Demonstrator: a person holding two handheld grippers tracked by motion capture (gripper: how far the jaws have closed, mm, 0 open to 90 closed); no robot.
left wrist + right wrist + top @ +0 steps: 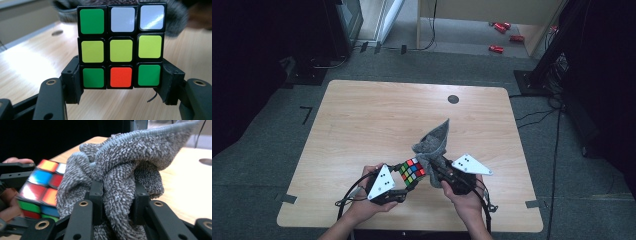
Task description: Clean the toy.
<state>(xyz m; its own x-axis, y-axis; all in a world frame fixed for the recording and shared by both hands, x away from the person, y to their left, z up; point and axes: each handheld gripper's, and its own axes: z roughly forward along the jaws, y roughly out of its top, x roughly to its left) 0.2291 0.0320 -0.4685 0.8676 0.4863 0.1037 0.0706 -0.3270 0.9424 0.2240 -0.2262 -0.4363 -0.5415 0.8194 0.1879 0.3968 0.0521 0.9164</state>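
left gripper [121, 83] jaws clamp a puzzle cube [121, 46]; right gripper [117, 202] jaws pinch a grey cloth [130, 170] touching it. best to rub lightly, keeping the cube steady between its jaws.

Cube [412, 171] near table [362, 125] front edge, between left gripper [398, 186] and cloth [433, 142]. Cloth touching cube's right side, right gripper [437, 167] just behind.

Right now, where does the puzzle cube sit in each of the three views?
High view: puzzle cube low centre, between the two hands.
Left gripper view: fills the centre, clamped in the left claw.
Right gripper view: left edge, beside the grey cloth.
Shared landmark: the cloth touching the cube.
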